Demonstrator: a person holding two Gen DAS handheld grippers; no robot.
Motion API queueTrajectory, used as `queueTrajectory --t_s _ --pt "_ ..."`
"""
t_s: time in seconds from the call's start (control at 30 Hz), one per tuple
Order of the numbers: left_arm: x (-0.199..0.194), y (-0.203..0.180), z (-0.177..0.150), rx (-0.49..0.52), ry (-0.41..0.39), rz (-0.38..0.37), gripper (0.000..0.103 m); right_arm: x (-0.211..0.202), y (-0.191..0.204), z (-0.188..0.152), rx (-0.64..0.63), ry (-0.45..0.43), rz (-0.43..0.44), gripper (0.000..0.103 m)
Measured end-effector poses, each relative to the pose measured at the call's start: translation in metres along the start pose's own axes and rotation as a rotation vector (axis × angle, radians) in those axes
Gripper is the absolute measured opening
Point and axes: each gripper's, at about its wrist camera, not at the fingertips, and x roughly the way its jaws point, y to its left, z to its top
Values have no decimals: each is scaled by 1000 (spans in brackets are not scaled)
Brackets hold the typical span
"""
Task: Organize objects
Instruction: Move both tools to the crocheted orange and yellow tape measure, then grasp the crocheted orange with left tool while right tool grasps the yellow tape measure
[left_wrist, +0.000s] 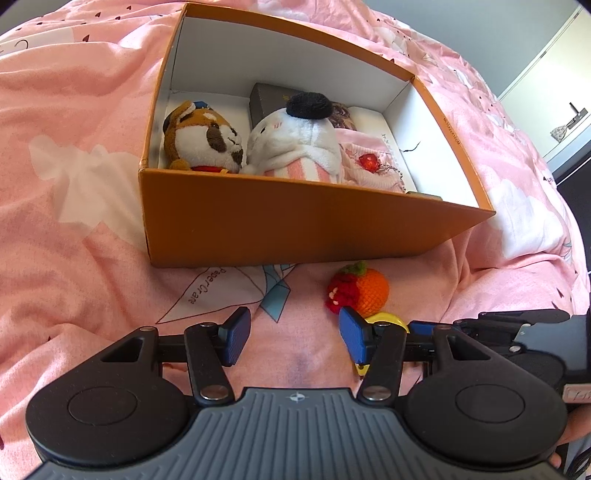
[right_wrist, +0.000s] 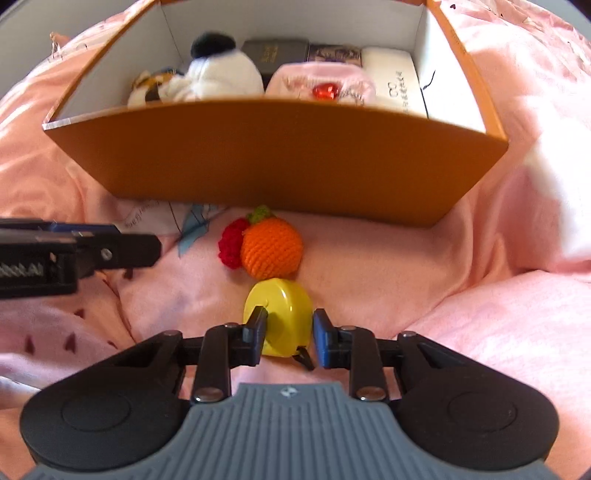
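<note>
The right claw (right_wrist: 286, 334) brackets a yellow disc (right_wrist: 277, 314) on the bed (right_wrist: 480, 332); whether both pads press it is unclear. The left claw (left_wrist: 293, 336) stands apart, empty. Beyond lie a crochet orange (right_wrist: 271, 247), "PaperCrane" print (left_wrist: 207, 291), then the orange box (right_wrist: 280, 155) holding plush toys (left_wrist: 291, 140).

Pink bedspread (left_wrist: 74, 229) under box (left_wrist: 258, 229), crocheted fruit (left_wrist: 364, 290), yellow disc (right_wrist: 279, 306)

Matt cardboard box (right_wrist: 277, 155), crocheted yarn orange (right_wrist: 271, 246), glossy yellow plastic case (right_wrist: 284, 299).
</note>
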Motion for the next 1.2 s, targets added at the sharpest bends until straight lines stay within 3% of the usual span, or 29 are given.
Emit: queueTrajectory --t_s 0.13,0.2,0.27,0.43,0.63,0.8,0.97,1.2 --pt "3 -1 2 1 3 -20 63 -2 -4 9 -12 -9 -42 24" --pt "4 -1 3 -3 10 -24 63 -1 -7 10 0 0 -13 27" --pt "7 0 3 -9 21 -22 63 -1 -9 11 7 1 16 41" --pt "10 -5 3 12 33 -17 63 6 9 11 -85 -6 3 53" --pt "16 -8 4 32 55 -11 63 25 18 8 -166 66 -38 56" --pt "22 -12 5 50 74 -11 63 34 16 10 -167 91 -23 59" --pt "27 -19 7 79 85 -24 64 25 10 12 -162 68 -34 58" --pt "38 -35 16 117 87 -59 68 3 -22 25 -141 -22 -182 58"
